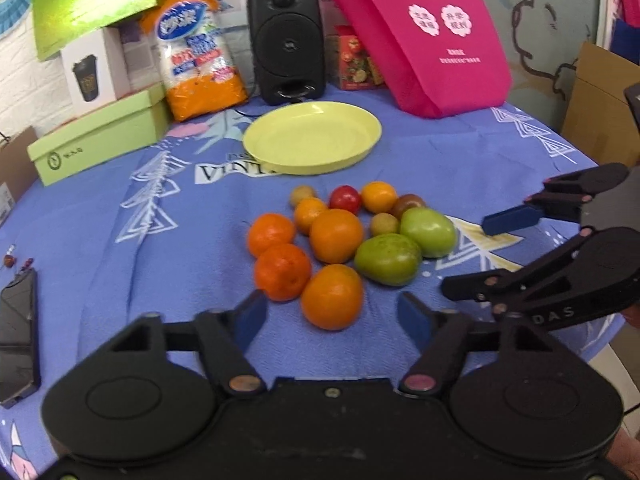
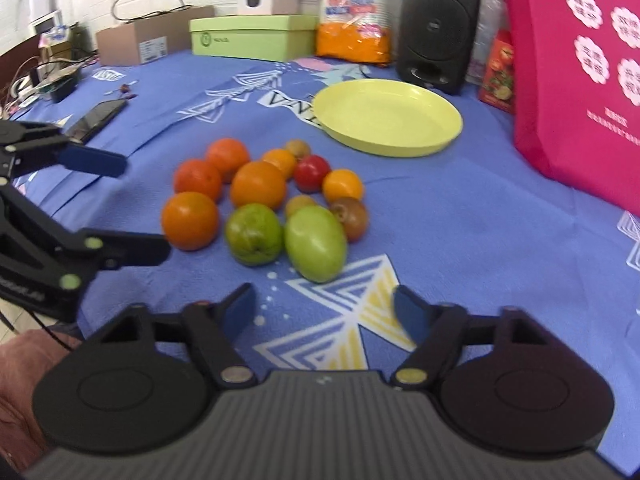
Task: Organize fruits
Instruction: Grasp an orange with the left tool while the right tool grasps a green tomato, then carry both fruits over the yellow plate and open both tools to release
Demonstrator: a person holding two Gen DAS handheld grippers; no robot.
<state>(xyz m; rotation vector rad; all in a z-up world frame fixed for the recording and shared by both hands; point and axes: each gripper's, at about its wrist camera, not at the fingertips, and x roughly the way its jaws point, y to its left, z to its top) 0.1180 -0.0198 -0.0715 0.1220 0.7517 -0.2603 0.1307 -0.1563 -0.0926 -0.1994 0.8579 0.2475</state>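
Both tongs are spread with nothing between their blue pads. The left tongs (image 1: 332, 316) hang just short of the nearest orange (image 1: 332, 297), which sits in line with the gap but is not pinched. The right tongs (image 2: 325, 312) hover over bare cloth on the near side of the green fruit (image 2: 316, 243).

As for progress, I judge the job barely begun. The yellow plate (image 1: 312, 137) sits empty on the far side of the tabletop (image 1: 160, 240), apart from the fruit. Every fruit lies in one loose cluster (image 1: 348, 240) on the blue cloth, near the middle, between the plate and the tongs. If the plate is the destination, which seems likely, every piece has yet to be carried over, or at least sorted by kind.

Counting the cluster gives twelve pieces:
- Four large oranges, on the left and near side.
- Two smaller orange fruits, on the far side.
- Two large green fruits, on the right.
- One red fruit (image 1: 345, 199), at the far edge.
- One dark brownish fruit (image 1: 408, 203), at the far right.
- Two small yellowish-brown fruits, one at the far left of the cluster and one tucked in the middle.

There is one plate and two tongs.
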